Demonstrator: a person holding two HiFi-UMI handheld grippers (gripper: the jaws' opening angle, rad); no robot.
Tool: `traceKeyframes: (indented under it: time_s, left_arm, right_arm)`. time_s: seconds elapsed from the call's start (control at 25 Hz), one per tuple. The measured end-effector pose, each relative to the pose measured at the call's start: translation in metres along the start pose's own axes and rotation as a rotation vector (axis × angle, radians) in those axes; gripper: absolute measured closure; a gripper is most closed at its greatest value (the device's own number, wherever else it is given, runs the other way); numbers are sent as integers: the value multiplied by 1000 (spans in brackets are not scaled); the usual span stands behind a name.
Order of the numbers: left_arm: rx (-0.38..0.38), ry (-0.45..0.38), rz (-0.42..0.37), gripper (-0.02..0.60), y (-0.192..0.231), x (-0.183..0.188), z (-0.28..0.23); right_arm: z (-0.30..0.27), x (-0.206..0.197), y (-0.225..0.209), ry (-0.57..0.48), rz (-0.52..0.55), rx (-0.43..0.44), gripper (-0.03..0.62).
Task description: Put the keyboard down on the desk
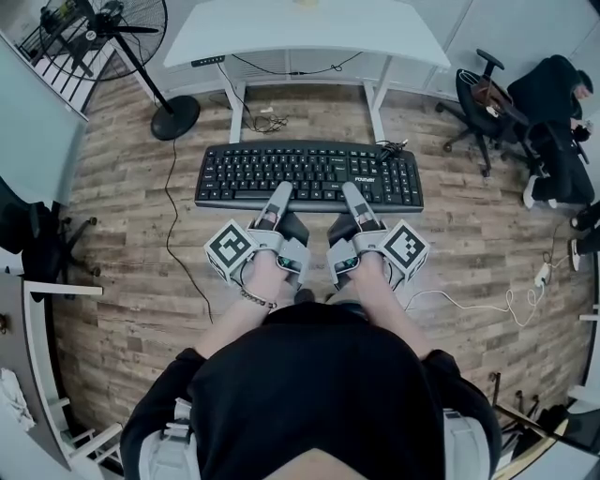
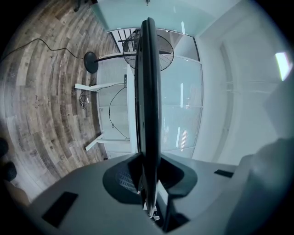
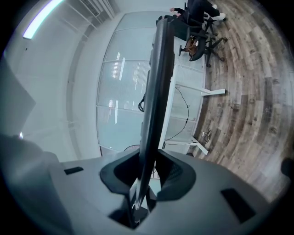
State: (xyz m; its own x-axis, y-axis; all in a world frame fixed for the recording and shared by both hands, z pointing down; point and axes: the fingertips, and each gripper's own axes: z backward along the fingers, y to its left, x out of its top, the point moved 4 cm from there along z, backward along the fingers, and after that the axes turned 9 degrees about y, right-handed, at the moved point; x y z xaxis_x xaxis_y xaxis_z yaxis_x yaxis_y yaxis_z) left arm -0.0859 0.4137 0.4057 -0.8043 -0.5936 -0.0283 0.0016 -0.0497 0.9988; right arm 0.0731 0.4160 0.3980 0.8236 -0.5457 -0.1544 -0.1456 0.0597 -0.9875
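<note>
The keyboard (image 1: 309, 175) hangs in the air over the wooden floor (image 1: 122, 234), held level with its keys up, short of the white table (image 1: 281, 28) that stands ahead of the person. Its long axis runs left to right across the head view, parallel to the table's front edge. Its near long edge faces the person and its far edge faces the table. The left hand-held gripper (image 1: 279, 192) is clenched on that near edge a little left of centre, and the right hand-held gripper (image 1: 352, 192) is clenched on it a little right of centre. In each gripper view the board (image 2: 148, 92) shows edge-on, a thin dark slab pinched between the two jaws (image 3: 156, 82). The keyboard thus lies straight ahead of both hand-held grippers, each about equally near its own half, so neither hand leads. The table lies beyond the far edge, so the coming move looks like a forward carry with the long axis kept square to the table. A coiled cable (image 1: 389, 148) sits at the keyboard's far right corner and may drag.
</note>
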Motion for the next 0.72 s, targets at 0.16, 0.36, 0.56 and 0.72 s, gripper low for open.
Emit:
traceKeyframes:
  time_s: [0.16, 0.36, 0.56, 0.72]
  left_arm:
    - [-52, 2, 12, 494, -14, -3, -2]
    - [-94, 11, 15, 494, -26, -9, 2]
    - [-92, 8, 22, 494, -23, -11, 4]
    - [-93, 2, 22, 492, -21, -5, -2]
  right_arm:
    - [1, 0, 9, -3, 45, 6, 494]
    - [10, -3, 18, -26, 49, 24, 497]
    - [12, -5, 18, -31, 44, 42, 497]
    - [3, -1, 17, -25, 35, 51, 496]
